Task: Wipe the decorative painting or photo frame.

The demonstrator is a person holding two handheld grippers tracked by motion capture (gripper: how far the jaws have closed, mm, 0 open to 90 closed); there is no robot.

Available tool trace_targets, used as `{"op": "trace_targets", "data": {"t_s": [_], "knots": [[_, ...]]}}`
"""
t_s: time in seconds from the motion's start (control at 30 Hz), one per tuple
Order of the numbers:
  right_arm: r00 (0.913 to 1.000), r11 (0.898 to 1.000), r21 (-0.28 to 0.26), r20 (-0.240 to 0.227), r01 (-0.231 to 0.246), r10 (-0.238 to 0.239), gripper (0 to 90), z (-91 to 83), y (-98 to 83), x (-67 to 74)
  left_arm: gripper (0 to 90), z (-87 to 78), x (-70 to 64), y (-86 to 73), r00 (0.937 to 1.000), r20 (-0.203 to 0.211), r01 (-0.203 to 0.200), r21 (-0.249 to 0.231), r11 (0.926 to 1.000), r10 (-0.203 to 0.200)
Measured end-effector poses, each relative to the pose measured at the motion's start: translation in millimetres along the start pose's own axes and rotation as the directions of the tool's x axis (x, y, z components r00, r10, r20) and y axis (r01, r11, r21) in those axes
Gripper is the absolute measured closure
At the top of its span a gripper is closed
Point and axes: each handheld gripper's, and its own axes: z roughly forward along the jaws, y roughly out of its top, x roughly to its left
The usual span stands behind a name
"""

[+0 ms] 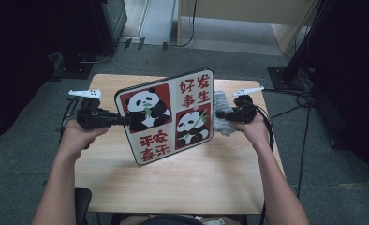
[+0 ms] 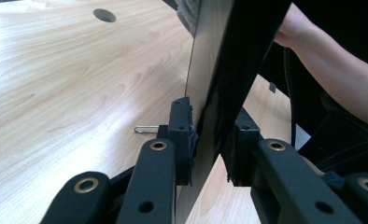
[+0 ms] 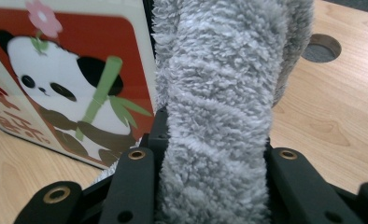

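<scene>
A flat board printed with pandas and red characters [image 1: 165,116] stands tilted above the wooden table [image 1: 173,187]. My left gripper [image 1: 121,120] is shut on its left edge; the left gripper view has the thin panel [image 2: 210,70] clamped between the two pads [image 2: 184,135]. At the board's right edge my right gripper [image 1: 218,115] is shut on a fluffy grey cloth [image 1: 222,112]. In the right gripper view the cloth [image 3: 215,116] bulges up between the jaws and rests against the board's right side [image 3: 74,88].
A round cable hole [image 3: 321,47] is cut into the tabletop beyond the cloth, another hole [image 2: 104,15] at the far end. A small metal pin [image 2: 146,129] lies on the wood. Black stands [image 1: 285,75] and cables ring the table on grey carpet.
</scene>
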Motion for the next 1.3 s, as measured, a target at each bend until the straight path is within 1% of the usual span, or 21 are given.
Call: {"op": "trace_targets", "data": {"t_s": [0.1,0.23,0.43,0.6,0.73,0.77,1.0,1.1,1.13,1.2,1.3], "knots": [[0.9999,1.0,0.001,-0.007,-0.014,0.014,66.2,1.6,-3.9,-1.8,76.0,0.5,0.0,0.1,1.0,0.0,0.001,0.001,1.0,-0.001],[0.9999,1.0,0.015,-0.001,-0.012,0.012,66.3,4.5,-8.1,-1.2,76.0,0.6,0.1,0.1,1.0,0.001,-0.001,0.006,1.0,0.001],[0.9999,1.0,-0.004,-0.008,-0.013,0.013,66.2,7.2,-16.3,-2.7,76.1,1.0,-0.4,0.1,1.0,-0.002,0.001,0.008,1.0,0.0],[1.0,1.0,0.004,-0.004,-0.009,0.009,66.0,10.0,-20.4,-3.6,76.1,1.1,-0.4,0.2,1.0,-0.002,0.001,0.011,0.9999,-0.001],[1.0,1.0,-0.007,-0.003,-0.005,0.005,65.9,11.5,-24.0,-4.0,76.1,1.3,-0.5,0.2,1.0,-0.003,0.001,0.013,0.9999,-0.001],[0.9999,1.0,-0.002,-0.004,-0.01,0.01,65.9,11.6,-24.7,-3.8,76.1,1.5,-0.5,0.2,1.0,-0.003,0.001,0.012,0.9999,-0.001],[0.9999,1.0,0.003,0.015,-0.001,0.001,65.8,15.8,-31.7,-2.5,76.1,2.0,-0.8,0.2,1.0,-0.007,0.002,0.014,0.9999,-0.002],[0.9998,1.0,-0.005,0.02,0.005,-0.005,65.8,16.8,-35.2,-2.1,76.1,2.3,-0.8,0.2,1.0,-0.007,0.002,0.015,0.9999,-0.002],[0.9998,1.0,-0.004,0.02,-0.001,0.001,65.9,17.2,-36.3,-2.0,76.1,2.3,-0.8,0.2,1.0,-0.008,0.001,0.016,0.9999,-0.001],[0.9998,1.0,0.003,0.022,0.004,-0.004,65.8,19.0,-39.2,-2.8,76.1,2.5,-0.6,0.2,1.0,-0.007,0.0,0.017,0.9999,0.0],[0.9998,1.0,0.011,0.02,-0.007,0.007,65.8,20.9,-42.9,-3.2,76.1,2.6,-0.7,0.3,1.0,-0.007,-0.001,0.019,0.9998,0.001]]}}
